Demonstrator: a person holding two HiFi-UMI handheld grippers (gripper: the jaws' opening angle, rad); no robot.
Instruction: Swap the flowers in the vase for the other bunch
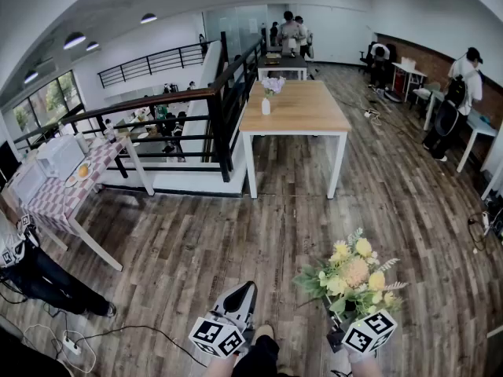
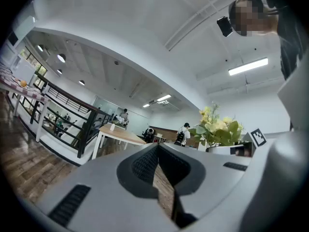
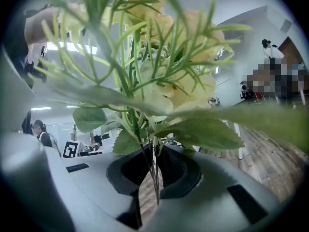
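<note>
My right gripper (image 1: 338,319) is shut on the thin stems of a yellow flower bunch (image 1: 354,277), which stands upright above it at the lower right of the head view. In the right gripper view the stems (image 3: 153,170) run down between the closed jaws and the blooms (image 3: 164,81) fill the frame. My left gripper (image 1: 244,290) is shut and holds nothing; its jaws (image 2: 157,151) meet over bare floor. A small white vase (image 1: 266,105) with pale flowers (image 1: 272,85) stands on the far wooden table (image 1: 306,116), well ahead of both grippers.
A black railing (image 1: 189,108) runs along the left of the wooden table. A table with a checked cloth (image 1: 67,199) and a microwave (image 1: 60,155) stands at the left. A person's legs (image 1: 43,277) and cables (image 1: 75,340) lie lower left. People (image 1: 456,100) stand far right and at the back.
</note>
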